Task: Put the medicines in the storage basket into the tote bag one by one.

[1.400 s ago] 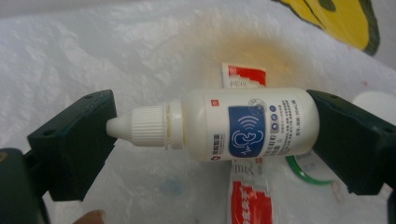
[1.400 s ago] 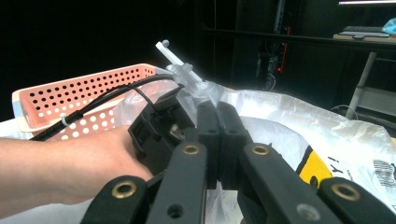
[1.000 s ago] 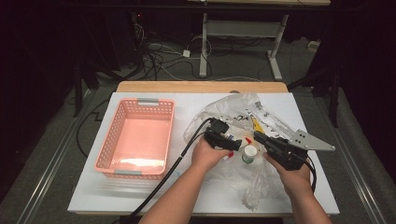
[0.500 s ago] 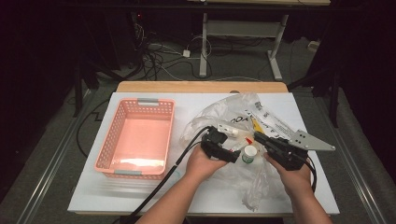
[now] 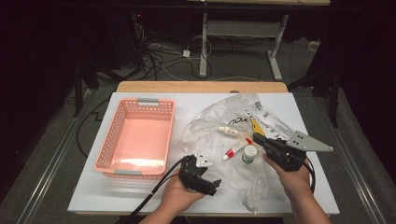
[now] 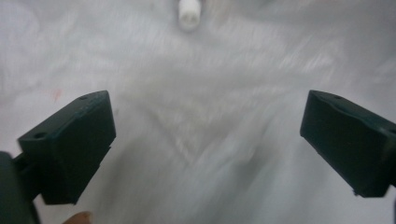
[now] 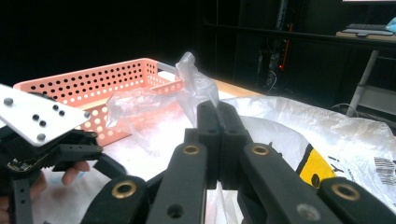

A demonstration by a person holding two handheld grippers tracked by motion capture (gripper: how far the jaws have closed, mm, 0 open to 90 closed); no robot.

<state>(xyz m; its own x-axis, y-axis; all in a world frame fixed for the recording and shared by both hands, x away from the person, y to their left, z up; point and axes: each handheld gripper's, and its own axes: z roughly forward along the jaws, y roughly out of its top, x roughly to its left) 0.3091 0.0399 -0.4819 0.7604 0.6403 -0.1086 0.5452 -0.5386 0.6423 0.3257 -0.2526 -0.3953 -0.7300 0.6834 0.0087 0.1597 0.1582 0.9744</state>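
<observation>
from the right gripper view, right tool (image 7: 218, 122) pinches plastic bag (image 7: 196, 86).

We see the white counter (image 5: 140, 196) brightly lit from above in the high view, while the room around it falls into near black. A pale glare sits on the floor of the pink basket (image 5: 161, 105). Our left gripper view is smeared with motion blur; the clear plastic bag (image 6: 201, 116) there is a milky haze, though the dark tool stays fairly sharp. In our right gripper view the background is dim and the near tool is softly out of focus.
</observation>
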